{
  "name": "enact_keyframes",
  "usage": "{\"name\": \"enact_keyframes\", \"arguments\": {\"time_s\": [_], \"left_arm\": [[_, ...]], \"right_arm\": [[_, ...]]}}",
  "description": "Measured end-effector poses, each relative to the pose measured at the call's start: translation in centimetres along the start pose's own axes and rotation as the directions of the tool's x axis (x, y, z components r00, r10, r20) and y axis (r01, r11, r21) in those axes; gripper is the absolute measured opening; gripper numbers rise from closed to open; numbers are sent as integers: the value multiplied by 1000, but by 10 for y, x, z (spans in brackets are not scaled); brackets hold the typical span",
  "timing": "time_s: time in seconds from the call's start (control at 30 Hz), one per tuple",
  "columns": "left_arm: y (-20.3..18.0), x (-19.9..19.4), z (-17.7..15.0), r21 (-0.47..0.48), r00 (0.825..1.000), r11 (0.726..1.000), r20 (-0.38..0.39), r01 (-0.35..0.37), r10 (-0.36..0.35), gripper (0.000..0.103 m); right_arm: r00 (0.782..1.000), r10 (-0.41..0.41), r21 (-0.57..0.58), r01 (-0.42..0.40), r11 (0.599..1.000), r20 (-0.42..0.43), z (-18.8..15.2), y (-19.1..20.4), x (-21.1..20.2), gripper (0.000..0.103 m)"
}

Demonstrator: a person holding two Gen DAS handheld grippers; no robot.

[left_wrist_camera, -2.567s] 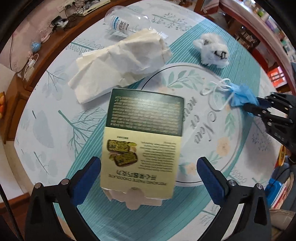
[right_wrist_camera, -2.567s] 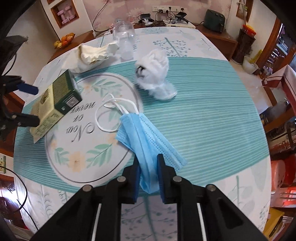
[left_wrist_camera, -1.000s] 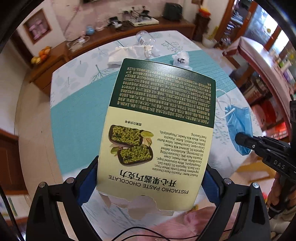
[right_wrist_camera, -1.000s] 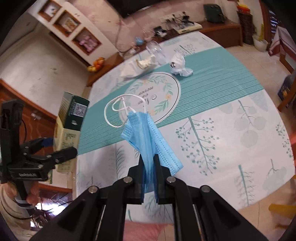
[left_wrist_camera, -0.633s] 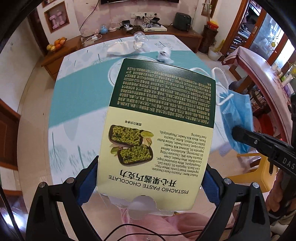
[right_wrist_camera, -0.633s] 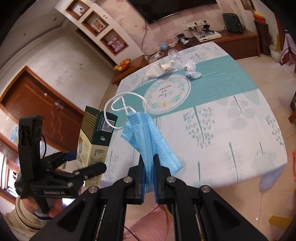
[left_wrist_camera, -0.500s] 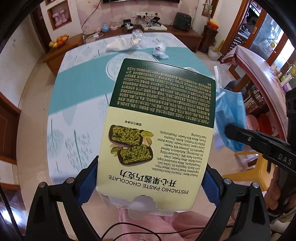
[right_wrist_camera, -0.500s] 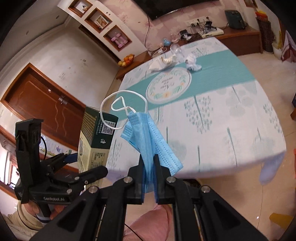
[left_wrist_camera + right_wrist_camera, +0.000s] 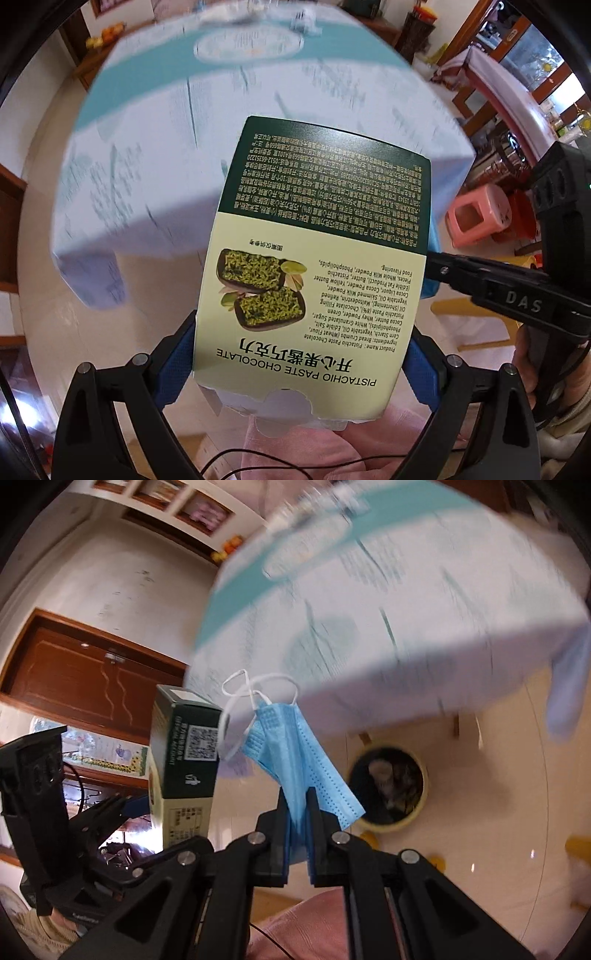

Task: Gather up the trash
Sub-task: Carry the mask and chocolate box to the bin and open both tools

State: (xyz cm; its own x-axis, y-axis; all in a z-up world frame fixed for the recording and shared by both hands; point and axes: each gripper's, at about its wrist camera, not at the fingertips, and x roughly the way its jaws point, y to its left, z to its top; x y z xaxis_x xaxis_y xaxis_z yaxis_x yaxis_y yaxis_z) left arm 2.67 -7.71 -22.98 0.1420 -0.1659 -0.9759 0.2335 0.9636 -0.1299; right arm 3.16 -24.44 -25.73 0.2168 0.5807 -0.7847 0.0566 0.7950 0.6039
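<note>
Both items have come away from the table (image 9: 406,602): chocolate box (image 9: 314,266) clamped in the left gripper (image 9: 295,354), blue mask (image 9: 291,753) pinched by the right gripper (image 9: 297,834), above the bin (image 9: 388,786) beneath the table edge.

The left gripper (image 9: 299,369) clamped a green-and-cream cardboard chocolate box (image 9: 314,258) between blue pads (image 9: 173,365), off a blurred white-and-teal clothed table (image 9: 177,122); the black right gripper (image 9: 480,284) reached in beside it.

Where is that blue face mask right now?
In the right wrist view the blue face mask hangs pinched in the right tongs, off the table, beside the chocolate box and above a floor bin.
</note>
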Motion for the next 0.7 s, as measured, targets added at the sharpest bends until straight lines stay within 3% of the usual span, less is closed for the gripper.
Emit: {"name": "enact_keyframes", "arguments": {"time_s": [0.23,0.4,0.57,0.7], "left_arm": [[21,109,-22,-53,989,999,-147,4,-12,95],[42,204,-30,-95,969,995,-244,4,-27,95],[57,281,-31,-88,948,995,-317,-54,23,96],[61,322,-24,-95,943,994,-333,-58,23,96]], "right_arm": [[996,-47,175,61,983,-81,-26,-63,86,6],[991,-71,276,99,956,-110,-34,-103,146,6],[988,-81,355,124,927,-133,-38,-138,199,6],[984,-97,381,148,913,-150,-40,-158,229,6]]}}
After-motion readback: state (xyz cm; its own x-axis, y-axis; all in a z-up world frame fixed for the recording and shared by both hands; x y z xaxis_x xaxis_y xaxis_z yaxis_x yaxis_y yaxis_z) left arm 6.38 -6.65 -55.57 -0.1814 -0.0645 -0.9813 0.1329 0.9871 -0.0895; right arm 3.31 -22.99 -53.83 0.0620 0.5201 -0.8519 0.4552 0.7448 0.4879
